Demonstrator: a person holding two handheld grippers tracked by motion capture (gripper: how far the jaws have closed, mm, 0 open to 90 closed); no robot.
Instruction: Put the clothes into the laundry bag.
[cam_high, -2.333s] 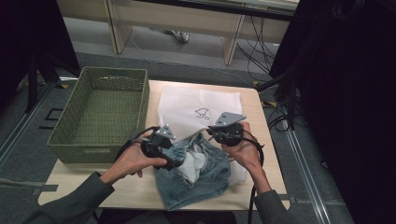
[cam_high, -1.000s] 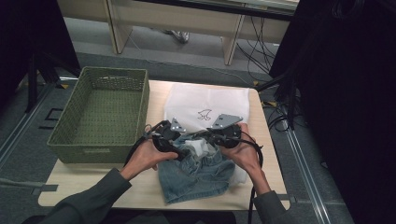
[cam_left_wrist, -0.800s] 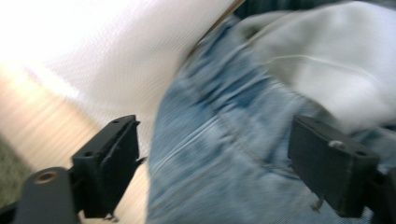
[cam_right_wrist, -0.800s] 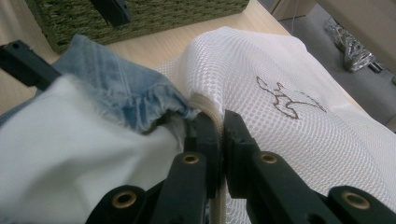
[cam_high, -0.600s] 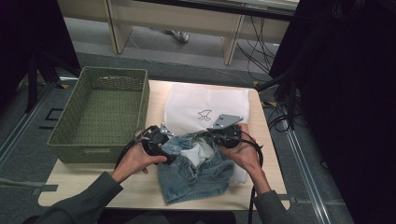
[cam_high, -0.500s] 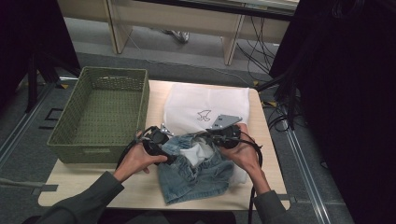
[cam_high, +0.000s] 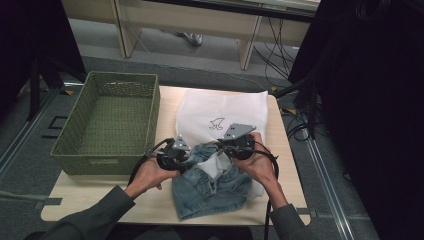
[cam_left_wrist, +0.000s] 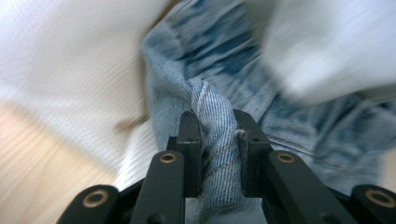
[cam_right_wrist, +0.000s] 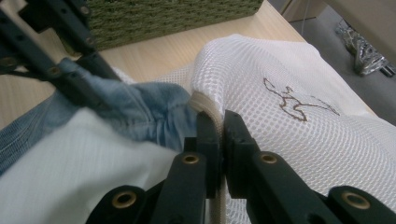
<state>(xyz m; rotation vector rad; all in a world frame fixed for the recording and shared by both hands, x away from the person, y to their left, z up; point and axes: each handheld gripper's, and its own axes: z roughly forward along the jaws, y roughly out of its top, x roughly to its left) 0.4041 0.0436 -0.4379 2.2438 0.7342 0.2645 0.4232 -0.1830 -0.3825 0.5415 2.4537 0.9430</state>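
Note:
Blue denim jeans (cam_high: 210, 187) lie bunched at the table's near edge, their upper end against the mouth of a white mesh bag (cam_high: 220, 107) with a small printed logo. My left gripper (cam_high: 187, 159) has just been closing, and its jaws now pinch a fold of denim (cam_left_wrist: 215, 112). In the left gripper view the left gripper (cam_left_wrist: 217, 135) grips that fold tight. My right gripper (cam_high: 225, 147) is shut on the bag's cream rim (cam_right_wrist: 205, 105); the right gripper (cam_right_wrist: 217, 123) holds it beside the denim (cam_right_wrist: 149, 112).
A green woven basket (cam_high: 107, 120) stands on the table's left half, close to my left hand. The light wooden tabletop (cam_high: 100, 200) shows in front of the basket. Dark cables and curtains lie off the table's right side.
Both hands have carried the denim's upper end a little farther toward the bag. The left hand then shifted and dipped slightly onto the denim edge. The right hand has kept still.

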